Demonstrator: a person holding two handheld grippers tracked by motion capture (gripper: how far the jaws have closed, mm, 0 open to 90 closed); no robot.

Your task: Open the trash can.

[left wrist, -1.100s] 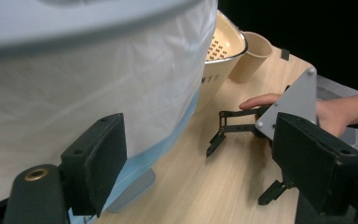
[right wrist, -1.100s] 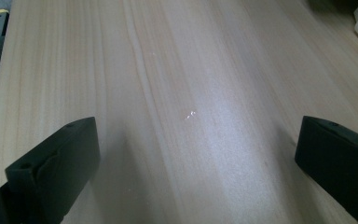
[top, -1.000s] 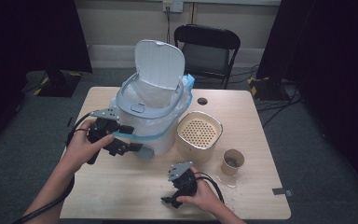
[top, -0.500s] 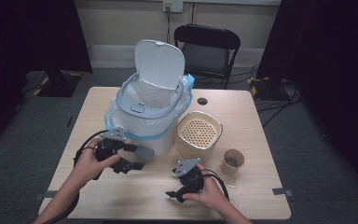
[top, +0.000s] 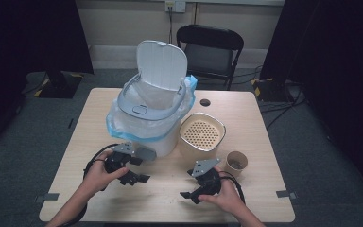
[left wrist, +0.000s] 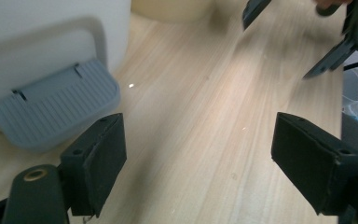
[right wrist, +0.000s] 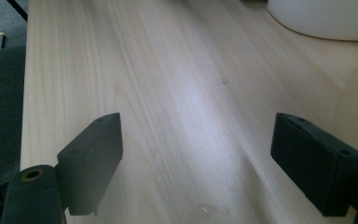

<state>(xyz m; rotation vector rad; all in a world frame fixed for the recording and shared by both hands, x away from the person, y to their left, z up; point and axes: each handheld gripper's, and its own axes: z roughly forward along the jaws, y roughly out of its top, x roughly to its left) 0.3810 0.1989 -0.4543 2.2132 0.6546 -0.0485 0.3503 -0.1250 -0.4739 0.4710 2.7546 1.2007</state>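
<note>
The left tongs [top: 144, 178] are held open and empty just beside the bin's grey pedal [left wrist: 56, 105]. The right tongs [top: 187, 195], their jaws lately closed a little, are held open and empty near the bench's [top: 260, 137] front edge, with bare wood between the 2.

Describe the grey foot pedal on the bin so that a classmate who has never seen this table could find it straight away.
Start at the big white bin with the raised lid, standing on the wooden table. Go down its front wall, on the person's side, to the base. The foot pedal sticks out there: a flat, ribbed blue-grey tab with rounded corners, the one grey piece against the bin's white wall.
</note>
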